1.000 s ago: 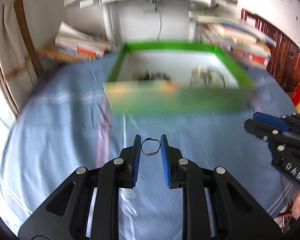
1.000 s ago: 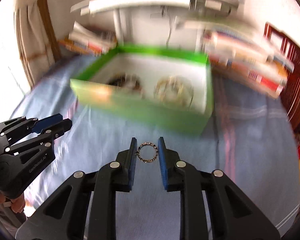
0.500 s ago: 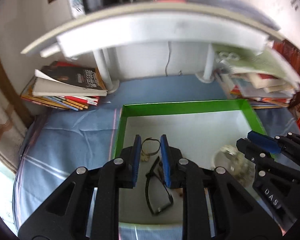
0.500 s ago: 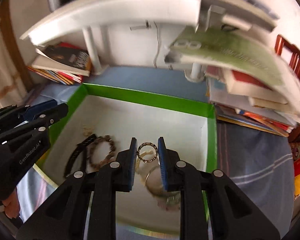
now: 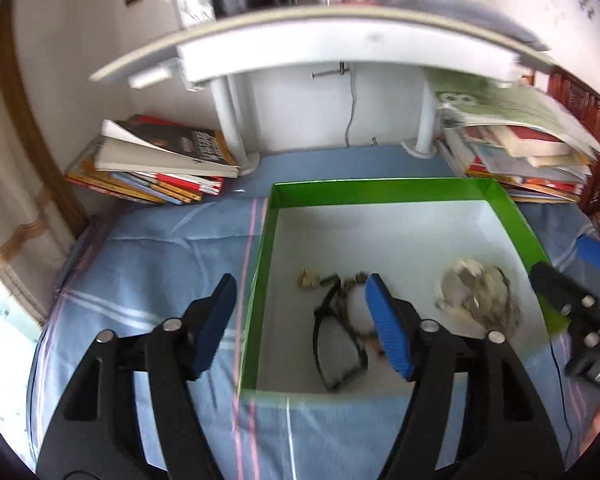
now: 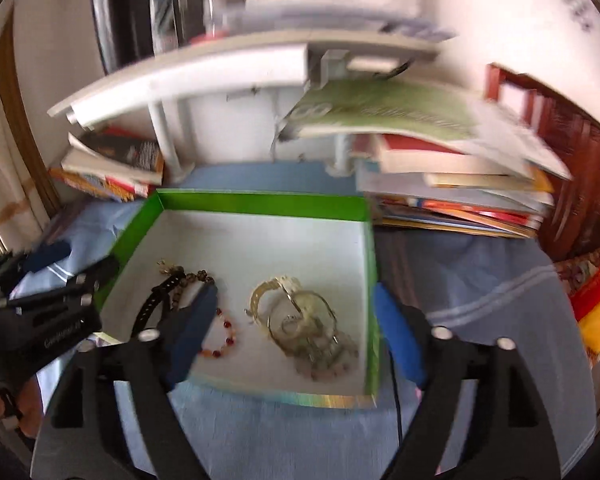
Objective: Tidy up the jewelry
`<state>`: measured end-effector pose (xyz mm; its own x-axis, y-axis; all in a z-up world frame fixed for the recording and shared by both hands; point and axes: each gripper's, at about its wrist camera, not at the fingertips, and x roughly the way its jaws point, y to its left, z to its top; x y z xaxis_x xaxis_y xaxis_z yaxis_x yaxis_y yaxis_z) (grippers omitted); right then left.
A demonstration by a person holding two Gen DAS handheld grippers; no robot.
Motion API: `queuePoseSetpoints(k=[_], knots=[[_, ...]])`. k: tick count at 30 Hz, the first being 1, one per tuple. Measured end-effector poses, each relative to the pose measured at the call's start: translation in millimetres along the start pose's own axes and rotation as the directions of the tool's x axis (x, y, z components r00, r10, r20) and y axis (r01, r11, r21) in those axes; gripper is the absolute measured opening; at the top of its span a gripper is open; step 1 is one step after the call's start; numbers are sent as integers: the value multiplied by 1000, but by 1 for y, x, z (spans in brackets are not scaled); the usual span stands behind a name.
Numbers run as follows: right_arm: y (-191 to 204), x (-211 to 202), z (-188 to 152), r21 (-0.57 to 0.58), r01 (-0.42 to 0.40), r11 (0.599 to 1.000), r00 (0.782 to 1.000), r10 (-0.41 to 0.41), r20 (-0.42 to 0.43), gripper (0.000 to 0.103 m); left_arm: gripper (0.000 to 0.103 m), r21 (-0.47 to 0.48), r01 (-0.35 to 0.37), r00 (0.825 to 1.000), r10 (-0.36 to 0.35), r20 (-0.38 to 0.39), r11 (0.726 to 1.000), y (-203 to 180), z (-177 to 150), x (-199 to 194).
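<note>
Your left tool (image 5: pixel 300 320) hangs over the near left corner of the green box (image 5: pixel 380 186), its jaws opening wide with nothing pinched between the blue pads (image 5: pixel 384 328); one pad sits outside the box's left wall, the other above its white floor. Your right tool (image 6: pixel 296 332) is over the near right part of the same box (image 6: pixel 260 200), jaws likewise opening and gripping nothing, one pad inside the box and the other out past its right wall.

The jewelry lies loose on the box floor. Toward the left you have a dark strap-like band (image 6: pixel 156 300) tangled with a string of brown beads (image 6: pixel 192 278), and just beside it a bracelet of red and orange beads (image 6: pixel 220 350). To the right lies a heap of pale, silvery chains and rings (image 6: pixel 300 320); motion blur keeps you from telling the pieces apart.

The box rests on a blue striped cloth (image 5: pixel 160 248) covering the bench. Stacks of books (image 5: pixel 160 168) lie at both far corners, beneath a white shelf (image 5: pixel 320 52).
</note>
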<state>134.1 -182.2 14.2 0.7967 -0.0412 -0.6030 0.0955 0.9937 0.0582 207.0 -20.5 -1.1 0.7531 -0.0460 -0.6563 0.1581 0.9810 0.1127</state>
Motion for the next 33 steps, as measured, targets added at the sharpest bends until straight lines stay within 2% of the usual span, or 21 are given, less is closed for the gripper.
queuePoseSetpoints(k=[2, 6, 11, 15, 21, 26, 33], knots=[[2, -20, -14, -2, 32, 999, 998, -32, 47, 92, 78, 1, 8, 999, -8, 45, 1000, 0, -22, -27], [11, -41, -34, -24, 67, 997, 995, -65, 72, 95, 81, -22, 0, 995, 2, 99, 1000, 1, -51, -60], [21, -64, -52, -43, 79, 996, 993, -75, 88, 98, 87, -92, 33, 986, -17, 165, 995, 14, -71, -94], [20, -89, -67, -27, 96, 995, 986, -92, 140, 100, 91, -89, 1, 974, 20, 226, 996, 17, -87, -124], [19, -107, -72, -12, 103, 995, 982, -100, 162, 100, 92, -60, 6, 965, 10, 260, 998, 12, -96, -145], [21, -123, -73, -20, 127, 992, 972, -121, 200, 100, 92, -35, 5, 965, 4, 262, 999, 4, -98, -149], [21, -130, -74, -13, 134, 991, 969, -129, 211, 100, 94, -24, 13, 963, -6, 269, 1000, 0, -99, -156]])
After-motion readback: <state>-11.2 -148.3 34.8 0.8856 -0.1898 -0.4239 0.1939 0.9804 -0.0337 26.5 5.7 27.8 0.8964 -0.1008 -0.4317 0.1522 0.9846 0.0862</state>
